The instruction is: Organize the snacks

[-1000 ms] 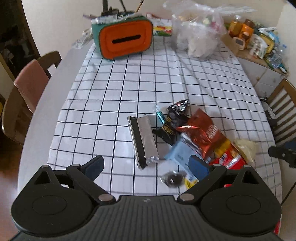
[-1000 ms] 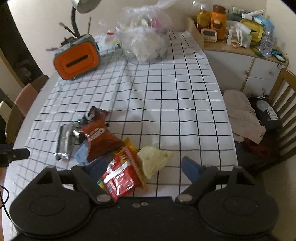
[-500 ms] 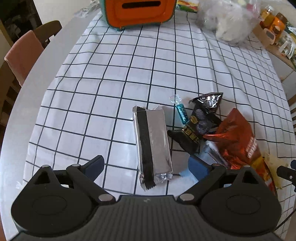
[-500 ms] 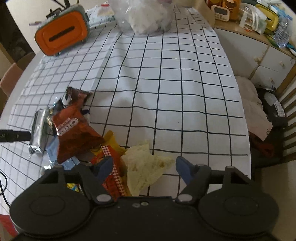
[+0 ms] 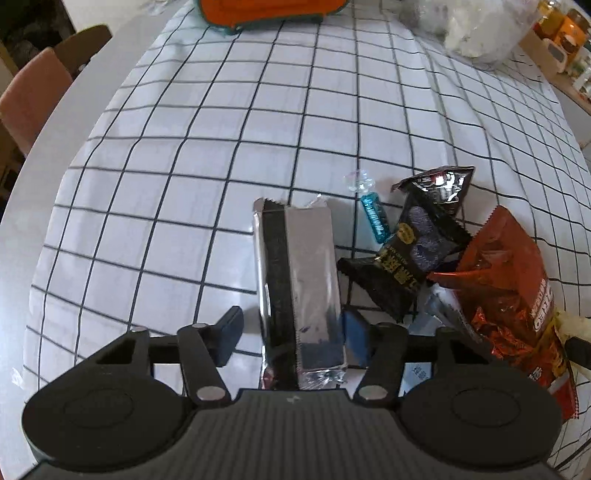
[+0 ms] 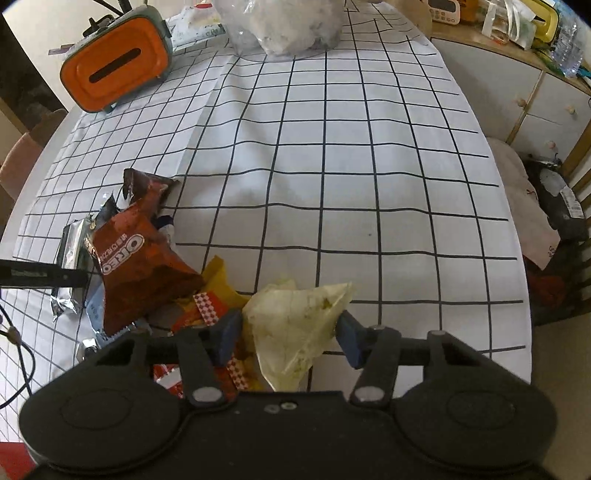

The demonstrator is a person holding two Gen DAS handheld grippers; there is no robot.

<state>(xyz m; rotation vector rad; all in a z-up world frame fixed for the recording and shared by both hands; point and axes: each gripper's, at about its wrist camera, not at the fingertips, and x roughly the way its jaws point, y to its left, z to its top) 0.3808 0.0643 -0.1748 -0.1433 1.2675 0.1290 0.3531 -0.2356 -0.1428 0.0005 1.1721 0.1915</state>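
A long silver foil pack with a black stripe (image 5: pixel 299 291) lies on the checked tablecloth (image 5: pixel 221 147). My left gripper (image 5: pixel 293 338) is open with a finger on either side of the pack's near end. Right of it lie a small blue candy (image 5: pixel 375 218), a black snack bag (image 5: pixel 421 243) and a red-brown Oreo bag (image 5: pixel 506 280). In the right wrist view my right gripper (image 6: pixel 288 338) is open around a pale yellow bag (image 6: pixel 295 325). The Oreo bag (image 6: pixel 136 262) and a red and yellow pack (image 6: pixel 210 306) lie to its left.
An orange box with a slot (image 6: pixel 114 66) and a clear plastic bag (image 6: pixel 291 22) stand at the far end of the table. A cabinet with bottles (image 6: pixel 524 62) and a chair with clothes (image 6: pixel 546 206) are to the right. A pink chair (image 5: pixel 33 96) stands left.
Both grippers have moved forward and down. The left now straddles the silver pack's near end and the right straddles the pale yellow bag. Both sets of jaws have narrowed.
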